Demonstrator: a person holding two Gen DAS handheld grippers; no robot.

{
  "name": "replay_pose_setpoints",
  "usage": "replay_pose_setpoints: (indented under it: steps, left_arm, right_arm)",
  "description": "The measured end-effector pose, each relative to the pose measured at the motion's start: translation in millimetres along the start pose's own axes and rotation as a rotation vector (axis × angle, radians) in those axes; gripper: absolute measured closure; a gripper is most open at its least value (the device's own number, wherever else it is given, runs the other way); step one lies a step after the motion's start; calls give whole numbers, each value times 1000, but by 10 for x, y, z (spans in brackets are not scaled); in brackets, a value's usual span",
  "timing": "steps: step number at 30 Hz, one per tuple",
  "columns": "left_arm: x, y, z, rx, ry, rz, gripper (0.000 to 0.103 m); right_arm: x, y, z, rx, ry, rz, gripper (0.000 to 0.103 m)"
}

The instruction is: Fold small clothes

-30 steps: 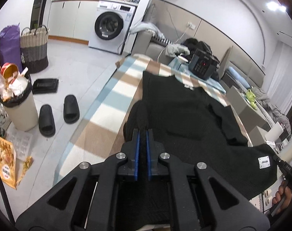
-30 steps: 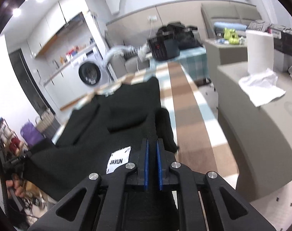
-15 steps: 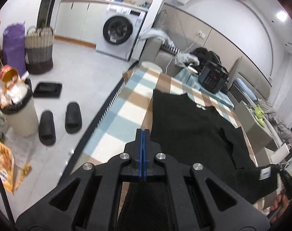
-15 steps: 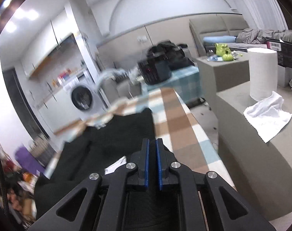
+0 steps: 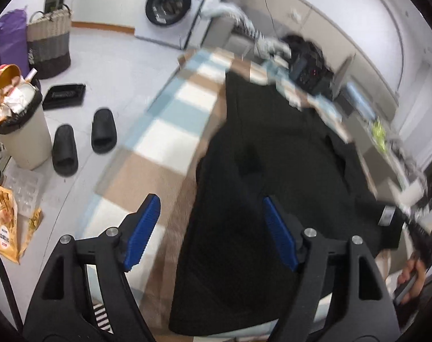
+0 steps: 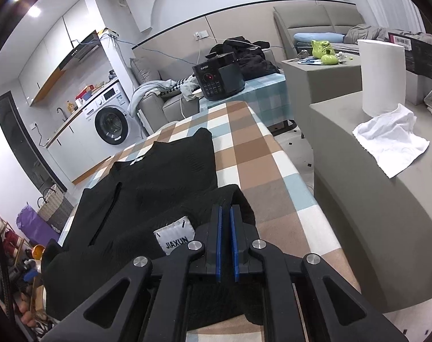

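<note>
Here, a black knitted garment is seen spread along a bench covered in a brown, white and pale-blue check. In the blurred left wrist view, the left gripper is shown with its blue-padded fingers opening wide; the garment's near edge lies between them, and neither pad is pressed against the cloth. In the right wrist view, the right gripper is shown with its fingers closed on a raised fold of the same garment, bunched up just ahead of the tips. A white label printed JIAXUN is turned up just beside that gripper, at nine o'clock from it. A black multicooker is stood beyond the bench's far end, at twelve o'clock. A white paper roll and a crumpled white cloth are set on a grey counter at two o'clock. A washing machine is placed against the wall at ten o'clock. In the left wrist view, a pair of black slippers is left on the floor at nine o'clock, just beside a full waste bin, with a woven basket at ten o'clock. A hand is caught at the lower right edge.
</note>
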State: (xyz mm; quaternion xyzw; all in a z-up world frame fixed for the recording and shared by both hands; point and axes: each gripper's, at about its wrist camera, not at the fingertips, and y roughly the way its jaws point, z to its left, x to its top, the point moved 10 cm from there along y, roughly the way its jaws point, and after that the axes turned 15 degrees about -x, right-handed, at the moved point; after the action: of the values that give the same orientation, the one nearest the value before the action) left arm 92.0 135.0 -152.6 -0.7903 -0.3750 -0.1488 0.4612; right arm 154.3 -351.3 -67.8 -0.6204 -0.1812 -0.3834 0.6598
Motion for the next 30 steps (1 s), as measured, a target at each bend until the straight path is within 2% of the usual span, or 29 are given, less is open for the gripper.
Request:
replay_pose_setpoints:
  steps: [4, 6, 8, 9, 13, 19, 24, 26, 27, 28, 30]
  left_arm:
    - [-214, 170, -22, -3, 14, 60, 35]
    - [-265, 193, -70, -29, 15, 56, 51]
    - [-297, 212, -108, -50, 24, 59, 94]
    - [-292, 206, -135, -51, 33, 56, 97]
    - [-144, 37, -234, -40, 66, -19, 100]
    - [267, -227, -420, -64, 103, -128, 100]
    - [642, -194, -555, -78, 133, -175, 100]
    - [720, -152, -577, -84, 128, -175, 100]
    - [737, -140, -584, -85, 128, -173, 100]
    - [745, -128, -584, -83, 128, -171, 100]
    - [740, -103, -577, -82, 127, -165, 100]
  right_arm:
    - [-25, -17, 17, 5, -4, 4, 97]
    - [-39, -24, 16, 7, -4, 6, 97]
    - [-59, -22, 10, 5, -3, 11, 97]
    - [-69, -19, 7, 5, -2, 13, 97]
    - [-78, -14, -12, -1, -1, 14, 97]
    - [-32, -73, -30, 1, 2, -25, 97]
    - [153, -103, -55, -9, 15, -71, 101]
    - [147, -63, -29, -6, -8, -39, 100]
    - [93, -40, 10, 26, -30, 3, 100]
    - [51, -37, 18, 34, -38, 23, 97]
    - [-57, -19, -7, 35, -35, 64, 85]
